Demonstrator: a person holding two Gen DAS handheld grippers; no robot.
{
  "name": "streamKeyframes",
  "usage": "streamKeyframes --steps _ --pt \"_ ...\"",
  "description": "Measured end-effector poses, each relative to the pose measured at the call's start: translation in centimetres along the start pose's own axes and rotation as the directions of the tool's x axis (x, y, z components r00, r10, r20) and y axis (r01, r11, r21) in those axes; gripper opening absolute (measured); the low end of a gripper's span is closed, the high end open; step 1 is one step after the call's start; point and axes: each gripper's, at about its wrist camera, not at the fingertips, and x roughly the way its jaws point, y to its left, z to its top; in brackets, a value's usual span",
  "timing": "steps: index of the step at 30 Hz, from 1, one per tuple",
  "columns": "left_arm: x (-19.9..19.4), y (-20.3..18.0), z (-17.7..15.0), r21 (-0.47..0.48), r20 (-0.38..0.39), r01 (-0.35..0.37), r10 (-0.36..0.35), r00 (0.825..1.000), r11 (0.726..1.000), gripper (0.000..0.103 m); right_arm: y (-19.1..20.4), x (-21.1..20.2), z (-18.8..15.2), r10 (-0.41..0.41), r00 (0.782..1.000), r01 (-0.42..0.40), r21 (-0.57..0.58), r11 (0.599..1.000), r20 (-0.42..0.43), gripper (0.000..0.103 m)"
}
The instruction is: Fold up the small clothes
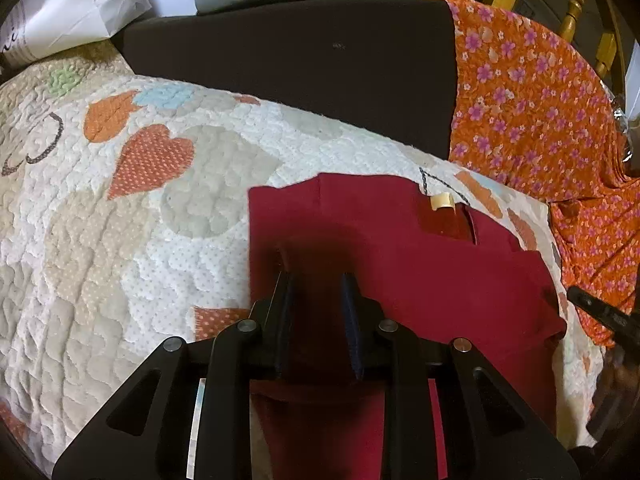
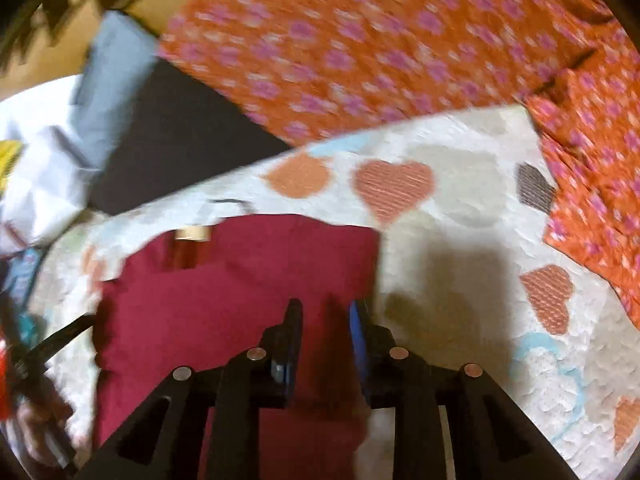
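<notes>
One red garment (image 1: 400, 264) lies on the heart-patterned quilt (image 1: 120, 240), and it looks partly folded: its left and far edges run straight, a layer overlaps on its right side, and a small cream tag (image 1: 441, 202) shows at the far edge. Its near part runs under the grippers and out of view, so the state of that end cannot be told.

The left gripper (image 1: 318, 284) hangs over the left half of the garment with its fingers (image 1: 286, 292) apart and nothing between them. The right gripper (image 2: 326, 312) hangs over the garment's right edge, its fingers (image 2: 294, 320) also apart and empty; this view is blurred. Neither holds cloth.

Judged from this, at least one fold seems made and a further fold, probably near end to far end, appears to be left before the piece is compact.

An orange flowered cloth (image 1: 532, 92) lies spread and unfolded to the far right, touching the quilt, so it likely waits its turn. A dark cushion (image 1: 288, 68) sits at the far side.
</notes>
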Motion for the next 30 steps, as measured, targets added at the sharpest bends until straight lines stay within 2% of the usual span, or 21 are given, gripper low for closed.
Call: streamKeyframes --steps 2,3,4,6,7,10,14,17,19,20,21,22,23,26,30 --pt "0.9 -0.4 -0.5 0.014 -0.021 -0.012 0.012 1.000 1.000 0.022 1.4 0.4 -0.8 0.042 0.998 -0.044 -0.050 0.998 -0.041 0.023" --pt "1.4 -0.6 -0.8 0.029 -0.031 -0.025 0.026 0.999 0.999 0.022 1.9 0.9 -1.5 0.035 0.997 -0.040 -0.080 0.996 -0.071 0.023" --pt "2.1 -0.8 -1.2 0.048 -0.043 -0.049 0.051 0.998 0.998 0.022 2.2 1.5 -2.3 -0.002 0.995 -0.010 -0.117 0.993 -0.098 0.023" --pt "2.4 -0.9 -1.6 0.067 -0.037 -0.064 0.067 0.997 0.996 0.026 2.1 3.1 -4.4 -0.124 0.981 0.091 -0.206 0.974 -0.151 0.021" --pt "2.3 -1.0 -1.7 0.073 -0.032 -0.069 0.072 0.997 0.995 0.026 1.7 2.7 -5.1 -0.113 0.986 0.085 -0.212 0.973 -0.122 0.021" --pt "1.5 -0.9 -1.3 0.058 -0.036 -0.066 0.068 0.997 0.996 0.026 1.2 1.2 -4.9 -0.081 0.989 0.060 -0.164 0.985 -0.125 0.021" --pt "0.3 -1.1 -1.0 0.050 0.004 -0.060 0.060 0.998 0.997 0.026 1.9 -0.8 -3.4 -0.040 0.997 0.032 -0.128 0.991 -0.064 0.023" --pt "1.0 -1.3 -1.2 0.062 -0.009 -0.074 0.075 0.997 0.995 0.026 2.9 -0.6 -2.2 -0.014 0.999 0.010 -0.116 0.993 -0.032 0.023" --pt "2.3 -1.1 -1.4 0.061 -0.037 -0.092 0.095 0.995 0.994 0.026 3.7 0.7 -1.8 -0.035 0.999 0.030 -0.135 0.990 -0.037 0.023" --pt "2.7 -1.0 -1.5 0.056 -0.041 -0.094 0.097 0.994 0.994 0.029 3.5 1.6 -1.6 -0.057 0.998 0.051 -0.138 0.989 -0.039 0.023" --pt "3.0 -0.8 -1.6 0.051 -0.040 -0.099 0.101 0.994 0.994 0.037 3.1 2.9 -1.6 -0.088 0.995 0.080 -0.136 0.987 -0.053 0.023" --pt "3.1 -0.7 -1.7 0.043 -0.041 -0.096 0.098 0.994 0.994 0.039 2.4 4.1 -1.8 -0.117 0.990 0.106 -0.132 0.986 -0.080 0.023" --pt "3.0 -0.7 -1.7 0.038 -0.045 -0.093 0.094 0.995 0.995 0.038 1.6 5.3 -2.0 -0.112 0.987 0.099 -0.112 0.989 -0.117 0.023" --pt "1.9 -0.8 -1.7 0.042 -0.043 -0.098 0.100 0.994 0.994 0.038 0.7 3.8 -1.9 -0.059 0.992 0.053 -0.049 0.997 -0.113 0.023" --pt "0.2 -0.9 -2.3 0.038 -0.047 -0.101 0.103 0.994 0.994 0.038 0.6 0.7 -3.1 -0.053 0.992 0.045 -0.074 0.996 -0.114 0.032"
